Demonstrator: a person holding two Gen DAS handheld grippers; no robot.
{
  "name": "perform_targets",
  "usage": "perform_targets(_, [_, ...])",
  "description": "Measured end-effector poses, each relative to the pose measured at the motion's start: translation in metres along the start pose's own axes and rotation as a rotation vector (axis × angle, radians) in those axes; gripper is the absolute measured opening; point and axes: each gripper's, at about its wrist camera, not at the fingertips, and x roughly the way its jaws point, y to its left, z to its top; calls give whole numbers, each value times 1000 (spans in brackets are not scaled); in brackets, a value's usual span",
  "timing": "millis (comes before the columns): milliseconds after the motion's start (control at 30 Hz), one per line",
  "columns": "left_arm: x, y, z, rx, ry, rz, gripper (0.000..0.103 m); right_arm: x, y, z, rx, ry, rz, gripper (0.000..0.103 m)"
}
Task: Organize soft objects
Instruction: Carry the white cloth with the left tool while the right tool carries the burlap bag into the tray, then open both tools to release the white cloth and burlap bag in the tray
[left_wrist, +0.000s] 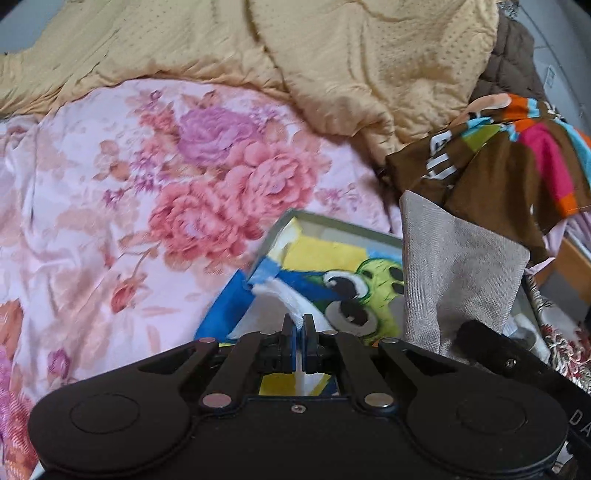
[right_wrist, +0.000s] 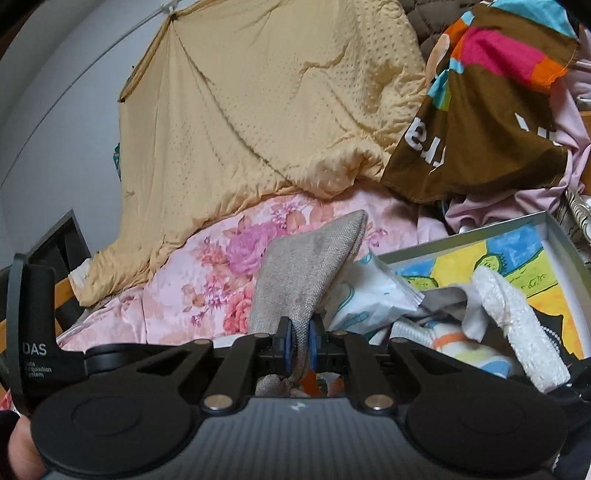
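Note:
My left gripper (left_wrist: 299, 328) is shut on a strip of white cloth (left_wrist: 280, 295) that rises out of an open box (left_wrist: 332, 218). The box's floor is printed with a yellow, blue and green cartoon. My right gripper (right_wrist: 299, 347) is shut on a grey woven cloth (right_wrist: 306, 266), which stands up in a peak above its jaws. The same grey cloth (left_wrist: 458, 273) shows in the left wrist view, just right of the box. In the right wrist view the box (right_wrist: 461, 240) holds a white fluffy towel (right_wrist: 517, 321), a rolled striped piece (right_wrist: 454, 343) and a plastic packet (right_wrist: 373, 291).
The box lies on a pink floral quilt (left_wrist: 147, 184) spread over a bed. A tan dotted blanket (left_wrist: 332, 66) is heaped behind it. A brown cloth with bright stripes (left_wrist: 517, 158) and other clothes pile up at the right, beside a wooden edge (left_wrist: 572, 266).

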Motion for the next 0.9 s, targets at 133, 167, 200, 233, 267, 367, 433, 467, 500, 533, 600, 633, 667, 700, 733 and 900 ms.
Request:
perform_targets(133, [1,3,-5,9,27,17,7,1,1,-1,-1,11,-10,15])
perform_targets(167, [1,3,-7,11,33,22,10,1,1,-1,-2,12,-13,15])
perform_targets(200, [0,3,-9,10,36,25,12,1,2,-1,-5,13,-16,17])
perform_targets(233, [0,4,-11,10,38,26,14,1,2,-1,-7,13,-19,17])
perform_targets(267, [0,4,-13,11,40,28,16,1,3,-1,-8,13,-21,18])
perform_targets(367, [-1,5,-16,6,46,33,17,1,4,-1,-13,14,-27,21])
perform_targets(433, [-2,5,-17,7,46,36,23,0,5,-2,-13,10,-36,24])
perform_targets(467, [-3,6,-17,6,44,38,31,0,6,-3,-13,5,-41,25])
perform_targets(500, [-4,6,-18,2,42,41,36,-1,7,-3,-17,-1,-47,25])
perform_targets(533, [-5,7,-18,-5,38,42,42,-2,8,-3,-21,-6,-51,26])
perform_targets(600, [-7,10,-19,-20,33,49,48,-3,9,-3,-25,-18,-57,37])
perform_targets(633, [-9,11,-19,-28,32,51,54,-4,9,-3,-27,-19,-57,40])
perform_targets(667, [-10,12,-19,-34,28,52,59,-4,10,-3,-29,-18,-57,44])
perform_targets(700, [-13,13,-19,-38,24,51,61,-5,10,-4,-30,-16,-58,46])
perform_targets(733, [-15,13,-19,-39,19,50,65,-5,10,-4,-32,-13,-61,46])
perform_targets(900, [-28,15,-18,-36,3,50,72,-12,14,-3,-40,-16,-76,57])
